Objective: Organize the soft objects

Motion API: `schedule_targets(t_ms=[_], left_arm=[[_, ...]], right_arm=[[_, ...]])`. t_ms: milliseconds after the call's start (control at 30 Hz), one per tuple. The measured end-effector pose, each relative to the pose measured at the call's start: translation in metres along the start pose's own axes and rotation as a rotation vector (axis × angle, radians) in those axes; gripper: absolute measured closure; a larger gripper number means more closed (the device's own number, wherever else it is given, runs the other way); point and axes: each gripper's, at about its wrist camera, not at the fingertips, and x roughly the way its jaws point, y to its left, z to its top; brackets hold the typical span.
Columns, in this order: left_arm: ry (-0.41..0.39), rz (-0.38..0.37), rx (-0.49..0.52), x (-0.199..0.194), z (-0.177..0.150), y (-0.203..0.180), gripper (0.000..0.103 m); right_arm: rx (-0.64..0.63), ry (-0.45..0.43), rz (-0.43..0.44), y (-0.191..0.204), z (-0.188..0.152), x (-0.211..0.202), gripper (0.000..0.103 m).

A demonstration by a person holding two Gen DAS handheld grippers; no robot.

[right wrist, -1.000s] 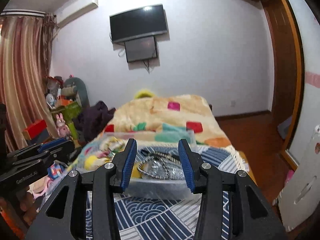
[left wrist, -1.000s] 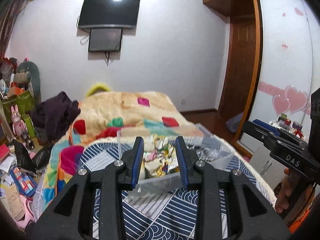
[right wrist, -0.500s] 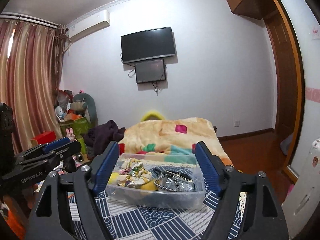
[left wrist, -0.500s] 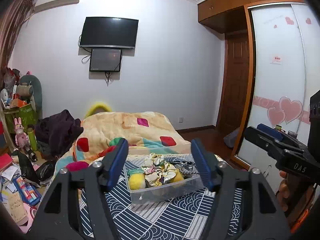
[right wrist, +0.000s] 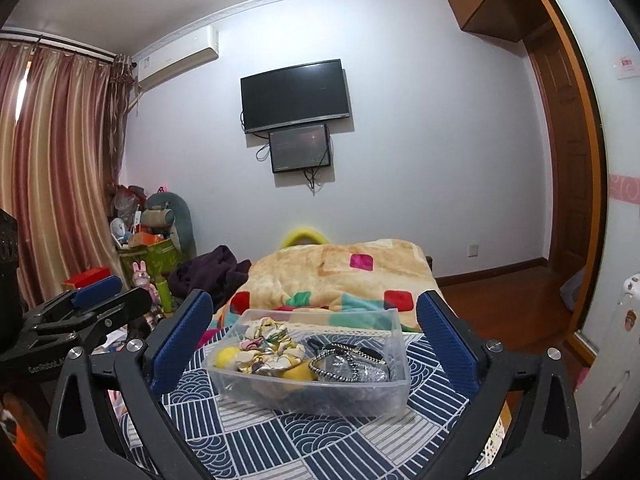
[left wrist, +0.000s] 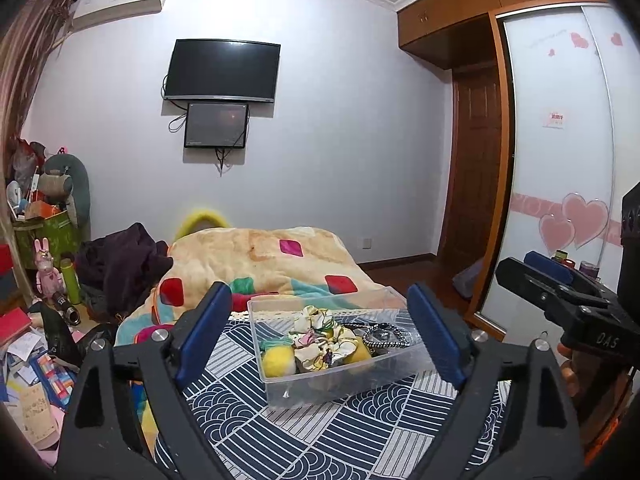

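While both grippers hover with fingers wide and empty, the left [left wrist: 320, 332] and right [right wrist: 316, 340] face the bin [right wrist: 308, 392] on the bed [right wrist: 280, 440]. Best to approach the scrunchie [right wrist: 268, 350] from above, then pinch its fabric gently.

Each hand-held gripper, left [left wrist: 320, 332] and right [right wrist: 314, 338], is a black frame with silver screws and blue textured finger pads [left wrist: 202, 330]; white "DAS" lettering marks the right one.
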Motion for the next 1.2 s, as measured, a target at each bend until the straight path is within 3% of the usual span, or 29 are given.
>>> schedule_targets(t_ms=[133, 1200], left_arm=[[-0.006, 0.014, -0.003, -0.0018, -0.0007, 0.0009, 0.003], [-0.007, 0.021, -0.003, -0.0030, -0.0017, 0.0007, 0.001]], right_arm=[[-0.003, 0.002, -0.005, 0.0001, -0.0017, -0.0014, 0.000], [0.005, 0.000, -0.006, -0.0013, -0.0025, -0.0031, 0.000]])
